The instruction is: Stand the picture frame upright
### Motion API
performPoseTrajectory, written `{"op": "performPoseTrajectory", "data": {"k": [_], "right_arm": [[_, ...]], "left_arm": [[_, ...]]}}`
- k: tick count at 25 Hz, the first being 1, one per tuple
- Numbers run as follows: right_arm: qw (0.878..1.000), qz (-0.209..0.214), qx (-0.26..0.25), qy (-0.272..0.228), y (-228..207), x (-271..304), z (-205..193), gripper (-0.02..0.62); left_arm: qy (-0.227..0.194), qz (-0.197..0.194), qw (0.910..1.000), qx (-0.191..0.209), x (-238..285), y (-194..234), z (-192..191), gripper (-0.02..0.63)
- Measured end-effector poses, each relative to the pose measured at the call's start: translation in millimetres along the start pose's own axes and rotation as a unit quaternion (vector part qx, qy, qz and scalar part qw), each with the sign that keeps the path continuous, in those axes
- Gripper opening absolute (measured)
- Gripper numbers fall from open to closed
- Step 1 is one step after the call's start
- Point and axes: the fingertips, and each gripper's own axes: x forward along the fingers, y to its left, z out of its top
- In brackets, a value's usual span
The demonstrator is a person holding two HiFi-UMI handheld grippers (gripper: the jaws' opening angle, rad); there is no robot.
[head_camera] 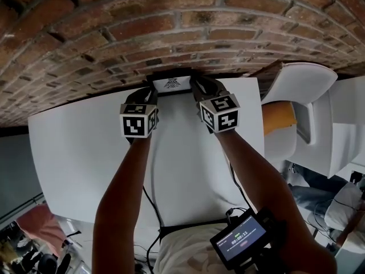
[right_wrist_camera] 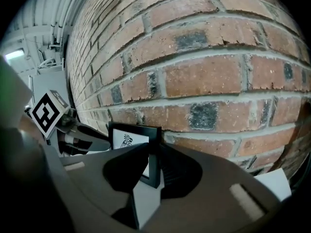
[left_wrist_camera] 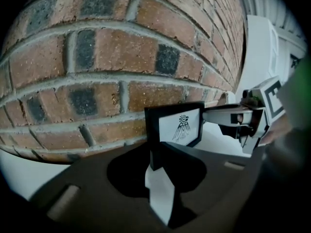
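By brick wall [head_camera: 114,33], upright picture frame [left_wrist_camera: 177,125], left gripper [left_wrist_camera: 156,153] and right gripper [right_wrist_camera: 151,155] clamping its sides

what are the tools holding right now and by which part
Both hold the picture frame: the left tool clamps its left side edge and the right tool clamps its right side edge.

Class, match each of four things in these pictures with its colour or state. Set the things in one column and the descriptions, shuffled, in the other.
Things:
1. picture frame
2. brick wall
3. table
4. right gripper

Descriptions:
A. white
B. shut on the frame's right edge
C. red-brown, behind the frame
D. black border, gripped at both sides

Pairs: 1-D, 2-C, 3-A, 4-B
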Motion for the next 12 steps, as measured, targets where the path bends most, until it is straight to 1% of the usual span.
{"op": "performPoseTrajectory", "data": {"k": [5,10,12], "right_arm": [[1.0,-0.005,-0.007,-0.001,-2.4,5.5,2.2,0.077],[1.0,-0.001,-0.011,0.001,-4.8,10.8,5.1,0.08],[1.0,-0.002,-0.016,0.002,-5.1,10.8,4.8,0.083]], "left_arm": [[-0.004,0.003,1.0,0.004,4.0,3.5,2.8,0.071],[-0.008,0.001,1.0,0.005,6.1,6.0,7.6,0.077],[-0.009,-0.003,0.9999,0.003,6.6,4.6,7.4,0.091]]}}
